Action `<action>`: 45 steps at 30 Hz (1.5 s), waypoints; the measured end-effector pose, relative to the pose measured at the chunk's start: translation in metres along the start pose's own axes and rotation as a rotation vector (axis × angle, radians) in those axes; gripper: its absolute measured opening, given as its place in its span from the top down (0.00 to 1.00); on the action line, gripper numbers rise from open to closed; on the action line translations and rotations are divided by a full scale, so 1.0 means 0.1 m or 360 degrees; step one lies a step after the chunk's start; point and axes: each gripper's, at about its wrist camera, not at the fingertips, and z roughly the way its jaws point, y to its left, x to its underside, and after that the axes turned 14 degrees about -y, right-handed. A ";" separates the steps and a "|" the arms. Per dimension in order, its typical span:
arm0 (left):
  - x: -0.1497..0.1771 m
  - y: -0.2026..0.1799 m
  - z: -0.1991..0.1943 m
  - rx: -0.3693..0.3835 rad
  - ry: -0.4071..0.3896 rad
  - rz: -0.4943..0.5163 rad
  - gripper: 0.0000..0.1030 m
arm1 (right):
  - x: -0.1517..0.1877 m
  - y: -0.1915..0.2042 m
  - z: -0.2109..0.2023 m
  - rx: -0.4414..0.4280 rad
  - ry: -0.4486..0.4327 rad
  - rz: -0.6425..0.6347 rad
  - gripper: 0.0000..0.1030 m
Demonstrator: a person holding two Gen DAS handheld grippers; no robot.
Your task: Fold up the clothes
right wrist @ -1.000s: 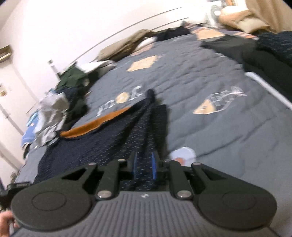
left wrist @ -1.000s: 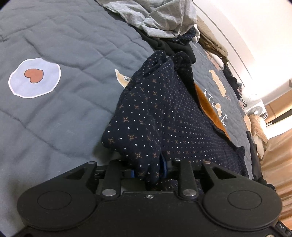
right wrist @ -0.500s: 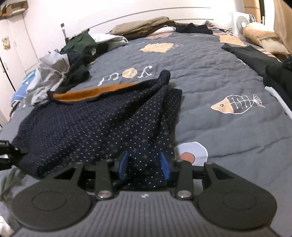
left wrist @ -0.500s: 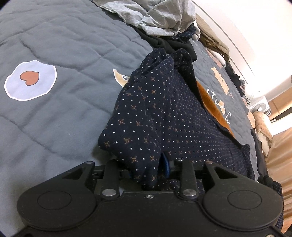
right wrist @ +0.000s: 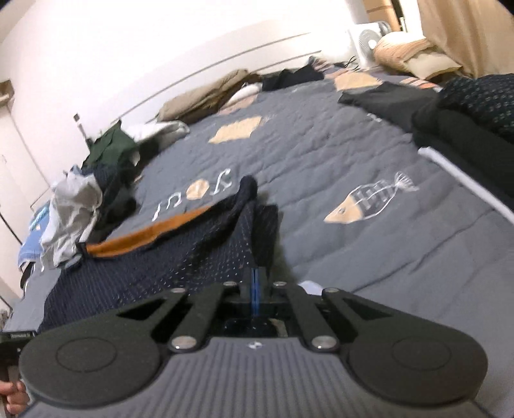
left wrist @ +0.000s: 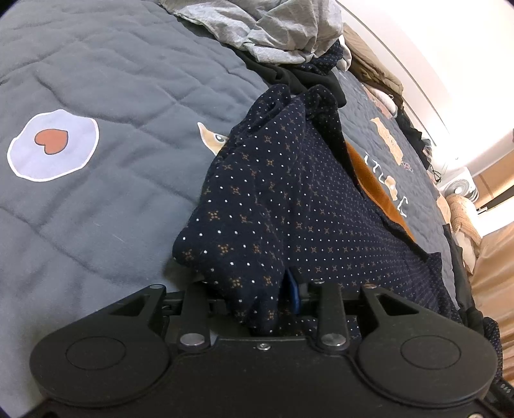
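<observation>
Garment (left wrist: 289, 205), navy with dots, orange lining: spread on grey quilt (left wrist: 112, 80), long axis running away toward headboard. Left gripper (left wrist: 257, 302): clamped on bunched fold, one blue pad hidden by cloth. Right gripper (right wrist: 255, 283): just closed, pads together, cloth between them hard to make out in blur. Nearby: grey clothes pile (left wrist: 282, 29), dark folded stack (right wrist: 465, 109), fan (right wrist: 369, 40).

Both cams low, close over bed, angled down along fingers. Left faces headboard end; right too. Shared: navy garment (left wrist: 289, 205) (right wrist: 180, 257), quilt (left wrist: 96, 96) (right wrist: 353, 154).
</observation>
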 end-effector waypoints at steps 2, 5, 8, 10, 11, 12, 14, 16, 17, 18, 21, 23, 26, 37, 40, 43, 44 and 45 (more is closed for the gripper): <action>0.00 0.00 0.00 -0.0001 0.0000 0.0002 0.70 | 0.06 -0.03 0.09 0.0015 0.0096 -0.0056 1.00; 0.00 0.00 0.00 -0.0006 -0.0001 0.0007 0.70 | 0.17 -0.07 0.21 0.0041 0.0236 -0.0144 1.00; 0.00 0.01 0.01 -0.0006 0.0005 0.0000 0.70 | 0.24 -0.07 0.24 0.0044 0.0285 -0.0154 0.99; -0.01 0.01 0.01 -0.0007 0.0006 0.0003 0.70 | 0.15 -0.07 0.17 0.0033 0.0258 -0.0125 0.99; -0.01 0.01 0.01 -0.0006 0.0006 0.0008 0.70 | 0.10 -0.08 0.13 0.0025 0.0242 -0.0107 0.98; -0.01 0.01 0.01 -0.0005 0.0007 0.0008 0.69 | 0.04 -0.11 0.06 0.0006 0.0216 -0.0073 0.97; -0.01 0.01 0.01 -0.0004 0.0008 0.0006 0.69 | -0.06 -0.17 -0.03 -0.0057 0.0203 -0.0021 0.97; -0.01 0.01 0.01 -0.0004 0.0009 0.0004 0.69 | -0.08 -0.17 -0.06 -0.0094 0.0231 -0.0083 0.94; 0.00 0.01 0.01 -0.0006 0.0009 0.0005 0.69 | -0.05 -0.13 -0.06 -0.0110 0.0243 -0.0162 0.93; 0.00 0.00 0.01 -0.0009 0.0009 0.0006 0.69 | -0.02 -0.09 -0.06 -0.0125 0.0260 -0.0241 0.89; 0.00 -0.01 0.01 -0.0016 0.0008 0.0009 0.69 | 0.15 0.06 0.01 -0.0182 0.0362 -0.0477 0.86; 0.00 -0.01 0.01 -0.0019 0.0008 0.0011 0.69 | 0.26 0.15 0.06 -0.0234 0.0401 -0.0568 0.85; 0.00 -0.01 0.01 -0.0021 0.0008 0.0016 0.68 | 0.34 0.23 0.12 -0.0259 0.0422 -0.0658 0.83; -0.01 0.00 0.01 -0.0018 0.0016 0.0007 0.67 | 0.50 0.30 0.27 -0.0224 0.0358 -0.0855 0.61; -0.01 -0.01 0.01 -0.0018 0.0017 0.0009 0.67 | 0.54 0.33 0.28 -0.0255 0.0276 -0.0931 0.67; -0.01 0.01 0.01 -0.0013 0.0020 0.0002 0.67 | 0.63 0.40 0.20 -0.0313 0.0173 -0.1133 0.84; -0.02 0.01 0.02 -0.0012 0.0023 -0.0004 0.67 | 0.67 0.44 0.16 -0.0326 0.0130 -0.1246 0.86; -0.02 0.02 0.02 -0.0010 0.0025 -0.0011 0.67 | 0.71 0.49 0.12 -0.0340 0.0072 -0.1387 0.87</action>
